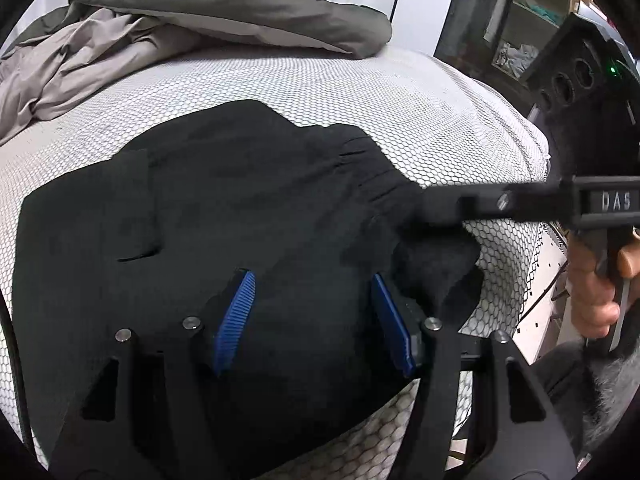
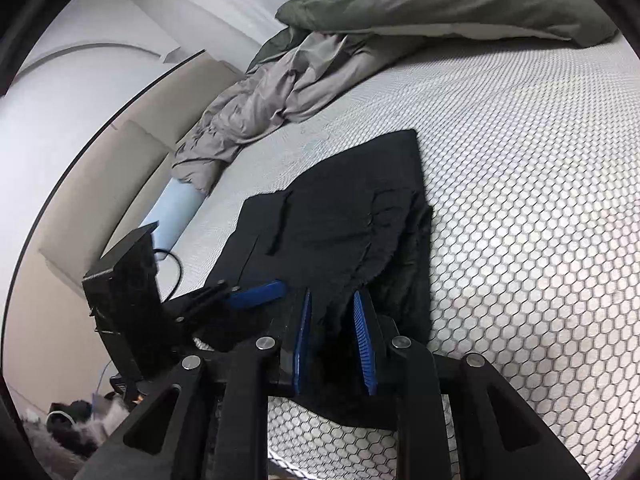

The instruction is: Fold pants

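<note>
Pants (image 1: pixel 240 208) lay folded on the mattress (image 1: pixel 360 92). Left gripper (image 1: pixel 312 316) angled down over the pants, jaws wide, nothing pinched. Right gripper (image 2: pixel 331 340) angled down at the pants' near edge, jaws narrow, fabric between them; grip uncertain. A hand (image 1: pixel 592 280) held its handle.

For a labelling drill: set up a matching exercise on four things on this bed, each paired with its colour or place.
Things:
1. pants
2. duvet
3. crumpled sheet
4. mattress

Descriptions:
A. white with a honeycomb pattern
B. black, lying partly folded near the bed's near edge
C. dark olive-grey, piled at the far end
D. light grey-beige, bunched beside the darker bedding

Pairs: 1-B, 2-C, 3-D, 4-A
</note>
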Available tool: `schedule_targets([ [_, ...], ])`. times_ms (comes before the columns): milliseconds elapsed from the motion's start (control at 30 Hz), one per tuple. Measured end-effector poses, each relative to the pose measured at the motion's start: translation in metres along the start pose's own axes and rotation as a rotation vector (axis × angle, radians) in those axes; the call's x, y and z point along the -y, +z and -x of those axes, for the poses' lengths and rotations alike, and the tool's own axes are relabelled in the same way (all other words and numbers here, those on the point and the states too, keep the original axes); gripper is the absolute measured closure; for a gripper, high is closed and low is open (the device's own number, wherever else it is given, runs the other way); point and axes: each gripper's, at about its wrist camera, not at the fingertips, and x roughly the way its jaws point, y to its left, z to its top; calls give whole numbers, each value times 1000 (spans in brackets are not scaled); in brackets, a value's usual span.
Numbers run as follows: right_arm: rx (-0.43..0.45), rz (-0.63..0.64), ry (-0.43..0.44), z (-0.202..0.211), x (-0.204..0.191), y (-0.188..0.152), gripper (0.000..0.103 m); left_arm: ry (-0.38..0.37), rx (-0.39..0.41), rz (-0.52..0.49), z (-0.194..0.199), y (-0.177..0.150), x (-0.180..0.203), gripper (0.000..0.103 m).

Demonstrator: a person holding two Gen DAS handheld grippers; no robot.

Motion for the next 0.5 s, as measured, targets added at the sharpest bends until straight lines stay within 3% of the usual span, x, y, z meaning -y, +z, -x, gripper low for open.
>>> schedule_targets([
  [133, -40, -13, 34, -14, 2, -6, 81, -1, -5, -4, -10, 2, 7, 46],
  [233, -50, 3, 10, -24, 0, -7, 81, 4, -9, -3, -14, 2, 9, 45],
  [300, -44, -8, -4, -29, 2, -7, 95, 5, -6, -8, -15, 2, 10, 45],
  [400, -17, 50, -29, -17, -10, -6, 98, -37, -3, 10, -7, 4, 5, 43],
  [500, -12, 79, -74, -3, -9, -11, 98, -28, -11, -4, -3, 1, 3, 42],
])
